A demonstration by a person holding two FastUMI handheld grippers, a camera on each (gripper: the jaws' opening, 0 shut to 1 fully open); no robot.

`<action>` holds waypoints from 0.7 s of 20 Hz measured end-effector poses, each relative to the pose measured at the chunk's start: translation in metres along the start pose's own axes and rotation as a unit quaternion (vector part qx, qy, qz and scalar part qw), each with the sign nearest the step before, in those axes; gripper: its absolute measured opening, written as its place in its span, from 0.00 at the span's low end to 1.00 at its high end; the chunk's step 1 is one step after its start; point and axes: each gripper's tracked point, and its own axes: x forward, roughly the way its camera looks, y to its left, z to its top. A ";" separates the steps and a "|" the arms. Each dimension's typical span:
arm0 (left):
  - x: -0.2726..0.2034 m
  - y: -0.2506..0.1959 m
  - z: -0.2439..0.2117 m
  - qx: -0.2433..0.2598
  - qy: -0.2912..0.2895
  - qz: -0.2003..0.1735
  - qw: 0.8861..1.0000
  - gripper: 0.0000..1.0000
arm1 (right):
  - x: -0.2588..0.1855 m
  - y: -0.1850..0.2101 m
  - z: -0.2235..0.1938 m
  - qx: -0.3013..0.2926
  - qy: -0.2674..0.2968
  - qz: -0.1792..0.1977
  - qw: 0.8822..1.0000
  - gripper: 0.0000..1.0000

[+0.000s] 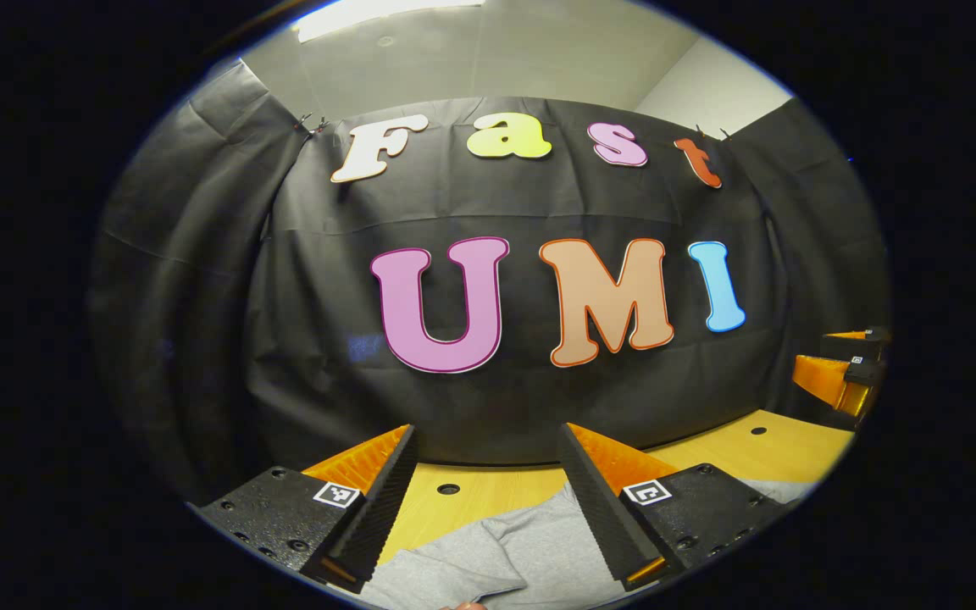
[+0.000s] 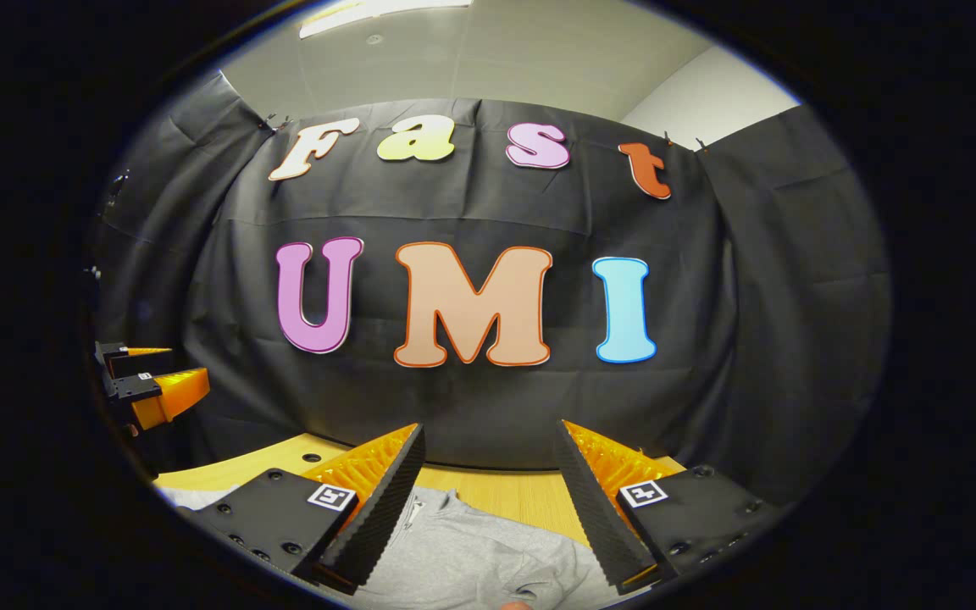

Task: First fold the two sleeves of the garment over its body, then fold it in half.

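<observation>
In the left gripper view the left tool [image 1: 488,440] sits at 6 o'clock w/ its two fingers [image 1: 382,500] wide apart and nothing between them. It hangs above the worktop, not touching the cloth. Under it lies the soft grey cotton garment [image 1: 496,555], spread on the light wooden worktop [image 1: 471,500] w/ small round holes in it. A fold or sleeve edge of the garment shows near 6 o'clock, below the fingers. Far off at 3 o'clock is the right tool [image 1: 848,364], held up in the air above the worktop edge; from here you can't tell much about its gap.

In the right gripper view the right tool [image 2: 488,436] is also at 6 o'clock, fingers [image 2: 378,508] spread apart, holding nothing. The grey garment [image 2: 471,559] lies flat below it on the wooden worktop [image 2: 522,500], and a bit more grey cloth peeks out at 8 o'clock. The left tool [image 2: 162,377] shows at 9 o'clock, up off the worktop. Behind both is the black cloth wall [image 2: 751,339] of the booth.
</observation>
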 end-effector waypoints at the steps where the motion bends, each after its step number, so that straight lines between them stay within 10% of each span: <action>1: 0.000 -0.001 -0.002 0.002 0.000 -0.001 1.000 0.96 | -0.001 -0.009 -0.004 -0.011 0.005 -0.002 1.000 0.97; 14: 0.012 -0.048 -0.013 -0.009 0.011 -0.048 0.999 0.96 | -0.061 -0.160 -0.098 -0.074 0.147 -0.103 0.981 0.98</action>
